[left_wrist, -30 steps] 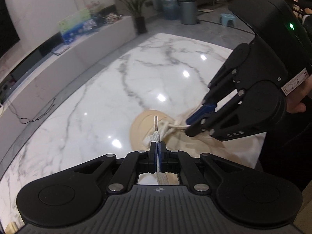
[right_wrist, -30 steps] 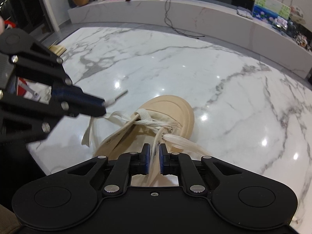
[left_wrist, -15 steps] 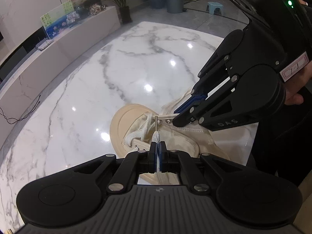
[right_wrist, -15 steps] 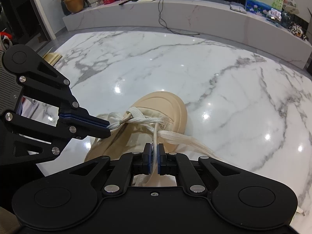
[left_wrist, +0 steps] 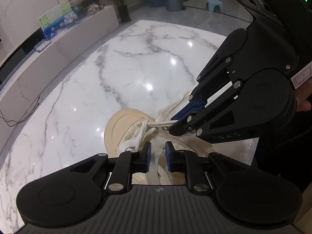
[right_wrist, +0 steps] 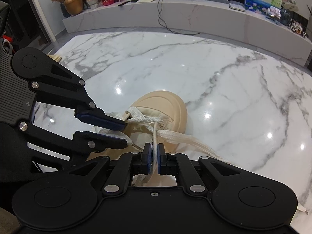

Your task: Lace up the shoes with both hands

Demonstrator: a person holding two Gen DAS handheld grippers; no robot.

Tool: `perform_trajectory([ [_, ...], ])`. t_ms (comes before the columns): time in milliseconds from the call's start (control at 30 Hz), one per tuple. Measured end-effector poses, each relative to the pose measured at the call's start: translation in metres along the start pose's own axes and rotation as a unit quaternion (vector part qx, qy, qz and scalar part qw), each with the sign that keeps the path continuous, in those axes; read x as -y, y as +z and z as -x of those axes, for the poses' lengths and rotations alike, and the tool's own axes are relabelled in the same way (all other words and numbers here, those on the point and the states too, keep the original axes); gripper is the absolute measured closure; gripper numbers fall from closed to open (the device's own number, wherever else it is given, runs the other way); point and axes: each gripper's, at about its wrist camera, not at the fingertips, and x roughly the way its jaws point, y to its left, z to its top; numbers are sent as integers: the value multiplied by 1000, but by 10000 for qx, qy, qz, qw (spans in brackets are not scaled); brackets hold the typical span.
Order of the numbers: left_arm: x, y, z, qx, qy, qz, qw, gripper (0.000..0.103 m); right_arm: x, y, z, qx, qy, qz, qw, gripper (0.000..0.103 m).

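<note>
Facing shelf's gold vase [right_wrist: 73, 4], right view only

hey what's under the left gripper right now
Under the left gripper, whose jaws are opening, lies the beige shoe with its white lace crossed over the tongue. The gripper's body hides the heel end.

shoe [right_wrist: 171, 109] beige, toe cap a shade tanner. lace [right_wrist: 175, 136] off-white, woven ribbing. table [right_wrist: 224, 78] glossy white marble, grey veins. both grippers black; blue pads [left_wrist: 147, 154] on left gripper, likewise right gripper [right_wrist: 154, 160].
</note>
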Motion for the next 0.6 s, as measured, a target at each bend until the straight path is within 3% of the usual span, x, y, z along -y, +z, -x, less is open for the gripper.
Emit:
perform_trajectory([
  [167,6,0,-2,-35,104,-250,9996,87,0,0,0,3,9,18,10000,99],
  [300,16,0,0,-99,227,-760,9968,72,1,-1,1,11,11,32,10000,99],
  [433,24,-1,-2,-189,343,-1178,9923,72,1,-2,1,28,19,24,10000,99],
  [533,25,0,-8,-237,432,-1186,9917,72,1,-2,1,42,20,24,10000,99],
  [600,22,2,-12,-285,428,-1029,9934,83,0,-3,2,48,23,21,10000,99],
])
